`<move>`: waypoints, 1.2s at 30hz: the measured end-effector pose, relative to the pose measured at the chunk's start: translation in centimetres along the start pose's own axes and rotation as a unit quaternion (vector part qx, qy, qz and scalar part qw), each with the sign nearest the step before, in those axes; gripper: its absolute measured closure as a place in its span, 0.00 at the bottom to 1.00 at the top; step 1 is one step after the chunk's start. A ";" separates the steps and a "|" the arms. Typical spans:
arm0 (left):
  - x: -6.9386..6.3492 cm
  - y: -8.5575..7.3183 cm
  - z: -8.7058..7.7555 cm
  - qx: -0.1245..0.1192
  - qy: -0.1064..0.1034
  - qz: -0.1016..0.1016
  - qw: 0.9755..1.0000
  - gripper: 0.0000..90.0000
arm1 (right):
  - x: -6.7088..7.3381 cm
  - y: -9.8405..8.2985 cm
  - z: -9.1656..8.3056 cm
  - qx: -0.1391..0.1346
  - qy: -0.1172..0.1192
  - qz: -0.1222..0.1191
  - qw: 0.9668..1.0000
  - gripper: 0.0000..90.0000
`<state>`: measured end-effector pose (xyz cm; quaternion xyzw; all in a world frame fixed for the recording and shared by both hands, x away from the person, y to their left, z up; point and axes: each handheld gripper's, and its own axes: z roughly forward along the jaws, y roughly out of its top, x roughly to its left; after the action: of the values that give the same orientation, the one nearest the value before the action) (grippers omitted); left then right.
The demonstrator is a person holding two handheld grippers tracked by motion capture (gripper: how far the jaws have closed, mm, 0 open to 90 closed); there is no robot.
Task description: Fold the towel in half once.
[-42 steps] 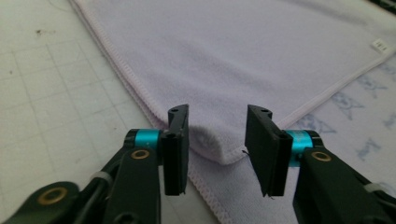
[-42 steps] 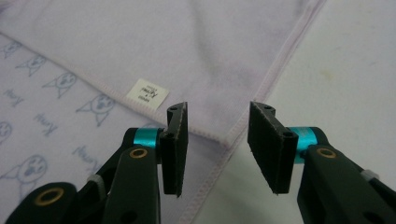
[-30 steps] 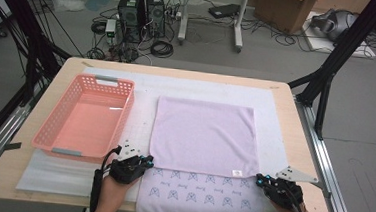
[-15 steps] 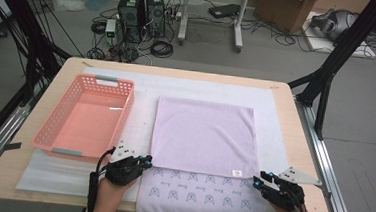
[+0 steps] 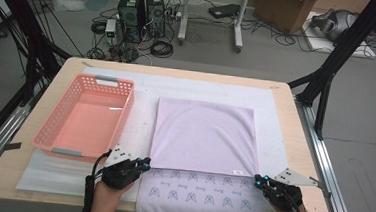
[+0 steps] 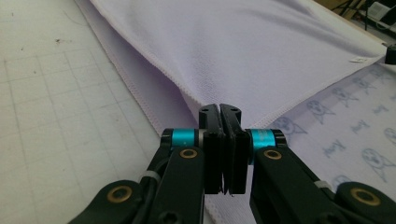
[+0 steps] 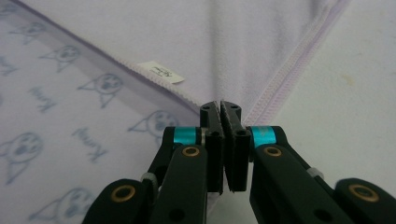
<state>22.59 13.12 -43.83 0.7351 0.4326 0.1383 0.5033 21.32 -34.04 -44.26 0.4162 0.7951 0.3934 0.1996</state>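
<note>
Pink basket (image 5: 85,120) holds nothing; lilac towel (image 5: 205,136) just beside.

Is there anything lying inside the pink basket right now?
No, in the high view the pink basket shows only its bare floor, while the purple cloth lies beside it on the table.

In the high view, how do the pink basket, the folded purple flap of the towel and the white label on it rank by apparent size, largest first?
1. Folded purple flap, largest.
2. Pink basket, somewhat smaller.
3. White label, by far the smallest.
</note>
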 end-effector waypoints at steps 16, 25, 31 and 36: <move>-1.6 -2.5 -3.0 0.007 -0.007 0.000 1.000 0.97 | 2.7 -1.6 -3.2 0.013 0.027 -0.028 0.999 0.98; -2.5 -3.4 -4.4 0.011 -0.022 0.006 1.000 0.97 | 3.5 -2.6 -4.9 0.013 0.039 -0.024 0.999 0.98; -3.7 -4.3 -6.2 0.016 -0.037 0.011 0.999 0.97 | 4.4 -3.6 -6.3 0.017 0.051 -0.024 0.998 0.98; -4.3 -5.0 -6.9 0.028 -0.049 0.023 0.998 0.97 | 5.3 -4.7 -7.4 0.025 0.059 -0.025 0.998 0.98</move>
<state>13.19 14.62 -44.00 0.7646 0.3944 0.1015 0.4995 11.10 -34.68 -43.37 0.3770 0.8251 0.3923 0.1523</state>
